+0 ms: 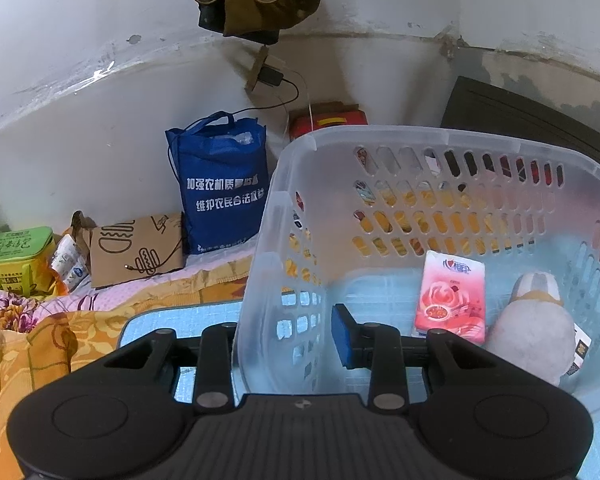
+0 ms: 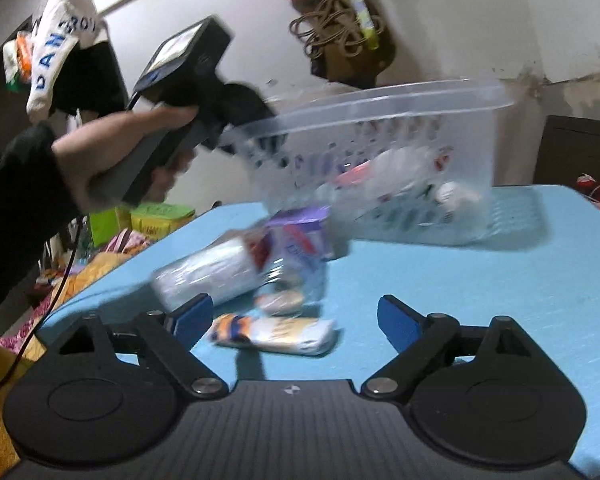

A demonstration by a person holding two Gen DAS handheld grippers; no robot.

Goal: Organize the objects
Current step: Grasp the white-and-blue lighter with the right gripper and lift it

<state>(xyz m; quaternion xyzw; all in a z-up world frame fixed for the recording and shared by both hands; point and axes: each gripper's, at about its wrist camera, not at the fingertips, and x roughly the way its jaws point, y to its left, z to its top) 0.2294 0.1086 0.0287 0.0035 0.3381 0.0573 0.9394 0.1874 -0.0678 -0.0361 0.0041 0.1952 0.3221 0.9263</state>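
Left gripper (image 1: 288, 332): clamped on the near wall of the clear plastic basket (image 1: 440, 140).
Basket contents: pink tissue pack (image 1: 452, 296), grey plush toy (image 1: 532, 336).
Right gripper (image 2: 296, 320): jaws wide apart, empty, above the blue table (image 2: 480, 280).
Between jaws: small snack packet (image 2: 276, 334) on the table.
Behind: wrapped roll (image 2: 208, 276), purple pack (image 2: 300, 236).

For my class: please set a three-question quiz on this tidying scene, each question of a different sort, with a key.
1. True or false: the left gripper grips the wall of the basket.
2. Which is inside the basket? A) pink tissue pack B) blue bag C) green box
3. Fill in: the right gripper's jaws stand ____ above the packet on the blue table.

Key: 1 true; 2 A; 3 open.
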